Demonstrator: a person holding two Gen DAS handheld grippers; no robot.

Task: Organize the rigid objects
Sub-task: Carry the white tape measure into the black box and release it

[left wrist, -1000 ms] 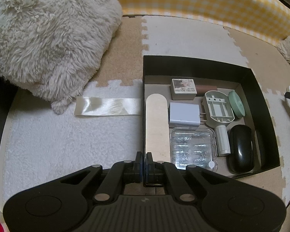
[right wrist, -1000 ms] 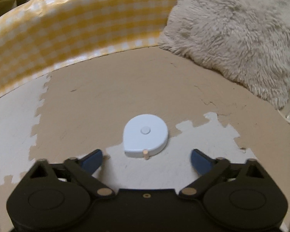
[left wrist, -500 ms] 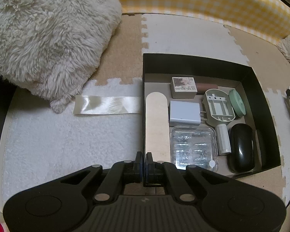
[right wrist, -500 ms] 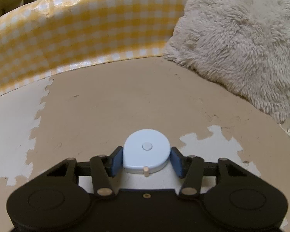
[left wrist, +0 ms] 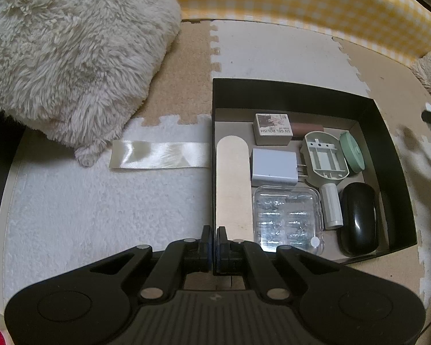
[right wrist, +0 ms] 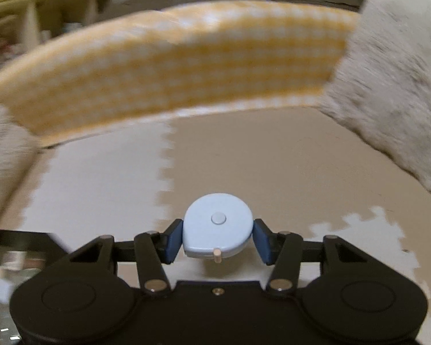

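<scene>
My right gripper [right wrist: 217, 240] is shut on a pale blue tape measure [right wrist: 217, 225] and holds it lifted above the foam mat; the view is blurred by motion. My left gripper [left wrist: 214, 237] is shut on the near left wall of a black box [left wrist: 388, 155]. Inside the box lie a nail file [left wrist: 233, 184], a white charger [left wrist: 273, 166], a gel polish box [left wrist: 273, 128], a clear case [left wrist: 287, 220], a green holder [left wrist: 326, 155], a white cylinder [left wrist: 332, 205] and a black mouse [left wrist: 358, 218].
A satin ribbon [left wrist: 159, 158] lies on the white rug left of the box. A fluffy cushion [left wrist: 66, 46] sits at the far left. A yellow checked wall [left wrist: 301, 3] borders the mat at the back; it also shows in the right wrist view [right wrist: 172, 74].
My right gripper closed on the tape measure, lifted it off the mat and swung left. The left gripper and the box stayed put.
</scene>
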